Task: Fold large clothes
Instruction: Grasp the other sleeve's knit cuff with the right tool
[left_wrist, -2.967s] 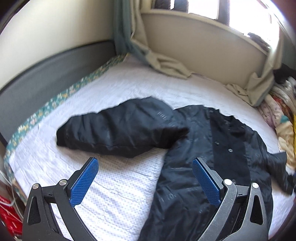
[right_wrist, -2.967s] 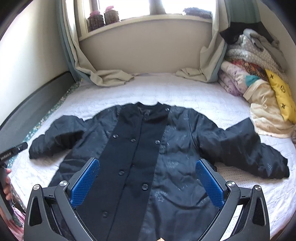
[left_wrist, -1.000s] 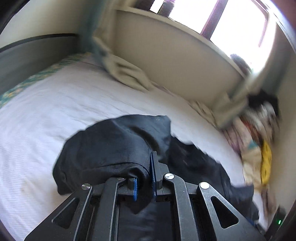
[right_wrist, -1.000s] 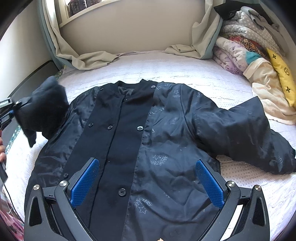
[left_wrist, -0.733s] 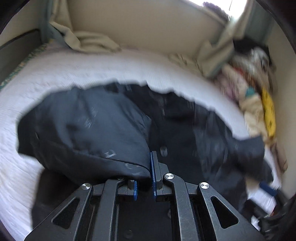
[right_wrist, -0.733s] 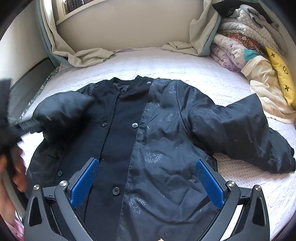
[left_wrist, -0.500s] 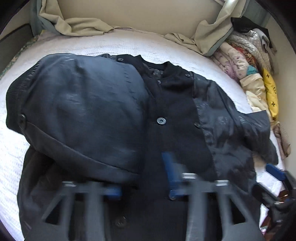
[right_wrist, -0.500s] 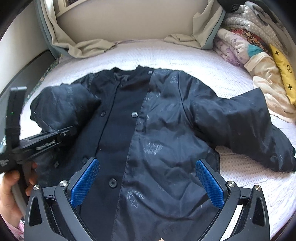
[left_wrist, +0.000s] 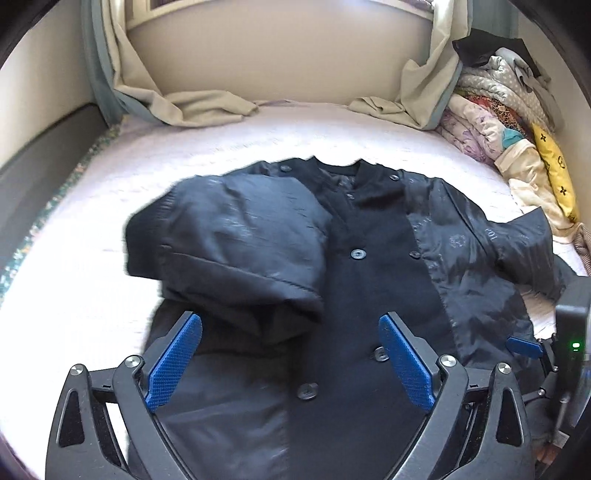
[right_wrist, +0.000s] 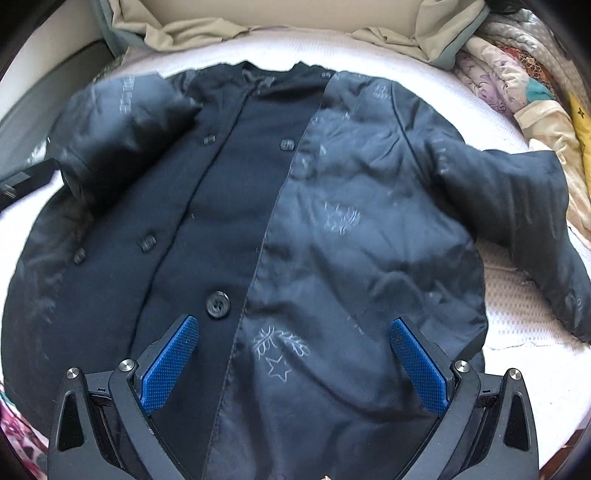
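Note:
A large black jacket lies face up on the white bed, buttons down its middle. Its left sleeve is folded inward over the chest. Its right sleeve stretches out to the right on the bed. My left gripper is open and empty, just above the jacket's lower left front. My right gripper is open and empty above the jacket's lower front. The right gripper's blue tip also shows in the left wrist view.
The white bedspread fills the bed. Beige curtains bunch on it by the far wall. A pile of folded bedding and clothes sits at the right. A dark bed frame runs along the left.
My left gripper carried the left sleeve across onto the chest, then opened and let it go. The right gripper moved closer over the jacket and stayed open.

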